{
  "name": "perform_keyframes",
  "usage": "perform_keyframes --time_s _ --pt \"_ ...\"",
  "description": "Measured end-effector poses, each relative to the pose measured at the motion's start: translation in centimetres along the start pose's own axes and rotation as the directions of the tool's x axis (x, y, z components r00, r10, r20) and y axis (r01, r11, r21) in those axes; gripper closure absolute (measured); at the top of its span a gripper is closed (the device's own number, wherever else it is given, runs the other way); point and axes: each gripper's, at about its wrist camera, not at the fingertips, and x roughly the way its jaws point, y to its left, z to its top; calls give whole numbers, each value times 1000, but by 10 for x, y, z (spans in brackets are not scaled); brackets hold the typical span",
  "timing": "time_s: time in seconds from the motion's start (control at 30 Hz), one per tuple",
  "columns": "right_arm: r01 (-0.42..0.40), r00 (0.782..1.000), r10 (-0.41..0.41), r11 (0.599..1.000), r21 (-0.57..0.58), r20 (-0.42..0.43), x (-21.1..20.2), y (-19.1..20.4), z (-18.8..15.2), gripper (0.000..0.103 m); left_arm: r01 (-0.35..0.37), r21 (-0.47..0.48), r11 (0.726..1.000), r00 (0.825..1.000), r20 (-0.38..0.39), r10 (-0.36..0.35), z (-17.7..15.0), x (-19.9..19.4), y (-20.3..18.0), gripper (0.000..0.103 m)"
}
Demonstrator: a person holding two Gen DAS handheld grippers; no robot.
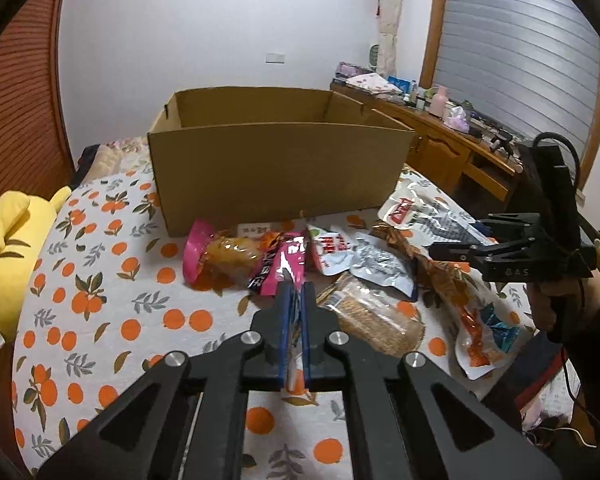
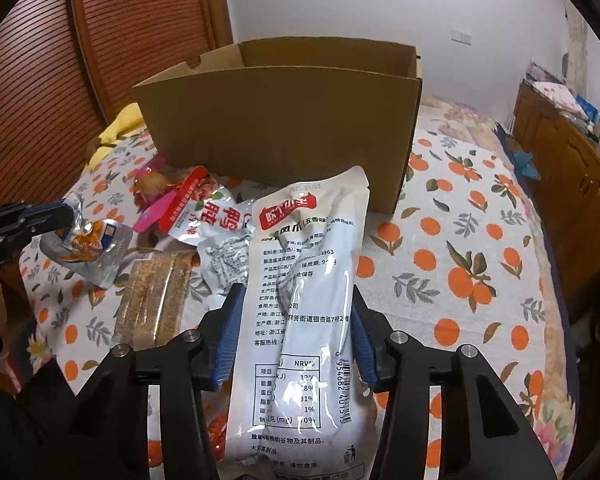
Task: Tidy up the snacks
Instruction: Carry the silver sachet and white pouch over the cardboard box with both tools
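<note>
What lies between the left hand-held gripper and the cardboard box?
Left wrist view: a dark-pink packet and a clear-wrapped brown snack lie between the left hand-held gripper and the cardboard box.

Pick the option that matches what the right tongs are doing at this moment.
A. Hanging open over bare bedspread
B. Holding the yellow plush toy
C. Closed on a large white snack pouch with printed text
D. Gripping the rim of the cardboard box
C. In the right wrist view the blue pads of the right tongs press both sides of the large white snack pouch, while the cardboard box stands untouched beyond it.
</note>
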Motion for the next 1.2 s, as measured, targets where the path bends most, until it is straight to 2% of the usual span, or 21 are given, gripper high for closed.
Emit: perform_keyframes --time_s 0.27,0.5,0.8,1.2 --pt "-5 999 5 1000 -5 34 -14 3 3 54 17 15 1000 999 41 -17 10 -13 -6 103" --pt "-9 996 11 1000 -29 85 -34 9 19 54 8 35 999 996 91 -11 39 -25 -6 103" --pt "8 990 0 998 -57 144 -51 11 51 54 6 30 1000 990 142 -10 82 -29 8 103" --pt "31 980 -15 997 -77 201 -50 13 105 54 -52 48 998 986 162 44 138 -15 17 103"
